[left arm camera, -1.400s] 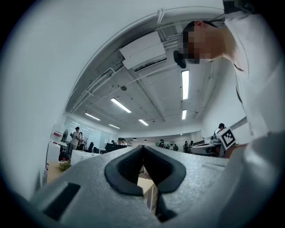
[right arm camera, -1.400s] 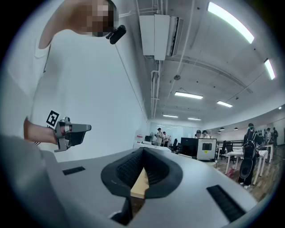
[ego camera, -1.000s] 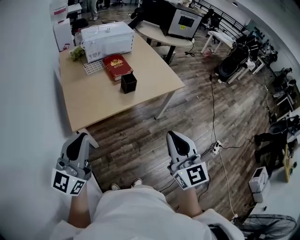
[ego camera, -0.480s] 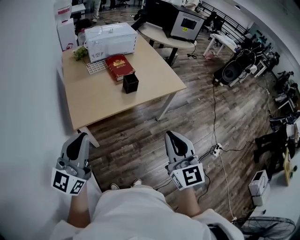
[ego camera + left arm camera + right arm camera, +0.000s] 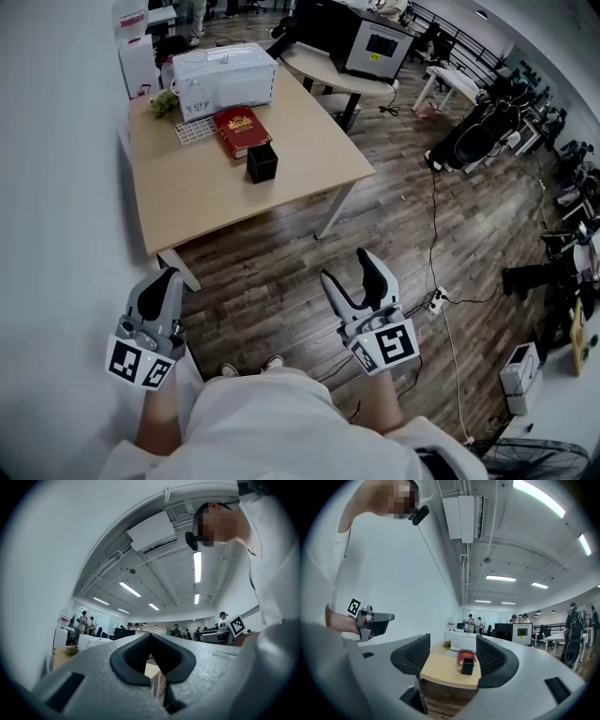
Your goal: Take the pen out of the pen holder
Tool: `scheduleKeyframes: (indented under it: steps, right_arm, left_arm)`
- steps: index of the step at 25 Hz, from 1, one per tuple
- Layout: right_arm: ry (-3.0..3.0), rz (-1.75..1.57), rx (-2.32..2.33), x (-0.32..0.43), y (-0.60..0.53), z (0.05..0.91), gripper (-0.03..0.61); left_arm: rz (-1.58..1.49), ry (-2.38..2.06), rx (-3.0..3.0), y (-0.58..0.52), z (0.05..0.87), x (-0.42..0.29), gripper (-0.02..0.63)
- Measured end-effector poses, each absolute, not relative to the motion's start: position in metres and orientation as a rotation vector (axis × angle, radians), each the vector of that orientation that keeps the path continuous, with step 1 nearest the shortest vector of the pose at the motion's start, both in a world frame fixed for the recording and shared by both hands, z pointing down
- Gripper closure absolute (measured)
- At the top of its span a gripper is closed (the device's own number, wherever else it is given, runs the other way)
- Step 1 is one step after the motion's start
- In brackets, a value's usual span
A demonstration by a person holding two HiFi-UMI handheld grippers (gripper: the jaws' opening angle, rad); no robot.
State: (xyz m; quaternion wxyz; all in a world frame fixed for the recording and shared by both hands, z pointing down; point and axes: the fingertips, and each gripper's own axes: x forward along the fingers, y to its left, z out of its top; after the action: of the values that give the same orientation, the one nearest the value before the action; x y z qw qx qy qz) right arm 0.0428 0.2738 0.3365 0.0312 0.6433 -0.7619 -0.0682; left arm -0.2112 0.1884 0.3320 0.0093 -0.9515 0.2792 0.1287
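From the head view, both of my tools hang low in front of the body, over the wooden floor (image 5: 281, 281) and well apart from the worktop (image 5: 206, 202). The left hand-held gripper (image 5: 168, 278) has its jaws pressed together and empty. The right hand-held gripper (image 5: 349, 269) has its jaws spread in a V, with nothing in them. The black pen holder (image 5: 262, 163) stands upright near the middle of the worktop, just in front of a red book (image 5: 239, 130). A white box (image 5: 225, 77) sits further back. I cannot make out the pen itself at this size.

From the left gripper view, the left hand-held gripper (image 5: 150, 640) is clenched – the dark pads meet at the tips, nothing between them, and it points slightly upward toward the ceiling lights.

From the right gripper view, the right hand-held gripper (image 5: 453, 654) is released and its jaws are opening – the gap holds nothing. Far off through that gap I see the worktop (image 5: 440, 671), with the pen holder (image 5: 467, 666) standing before the red book (image 5: 466, 656). The left hand-held gripper (image 5: 377, 623) shows at the left.
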Motion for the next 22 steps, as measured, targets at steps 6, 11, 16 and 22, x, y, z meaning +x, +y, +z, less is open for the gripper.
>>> scheduleKeyframes:
  steps: [6, 11, 16, 22]
  right_arm:
    - [-2.411, -0.174, 2.009, 0.063, 0.281, 0.34, 0.093]
    - [-2.418, -0.151, 1.982, 0.078, 0.292, 0.349, 0.049]
    - [-2.407, -0.121, 1.986, 0.094, 0.303, 0.36, 0.051]
    - [-2.391, -0.065, 1.96, 0.103, 0.298, 0.37, 0.051]
  left_arm:
    - [0.376, 0.831, -2.983, 0.196, 0.333, -0.183, 0.601]
    - [0.371, 0.79, -2.994, 0.204, 0.336, -0.156, 0.601]
    - [0.319, 0.735, -3.023, 0.215, 0.342, -0.13, 0.601]
    - [0.285, 0.756, -3.058, 0.207, 0.351, -0.118, 0.601]
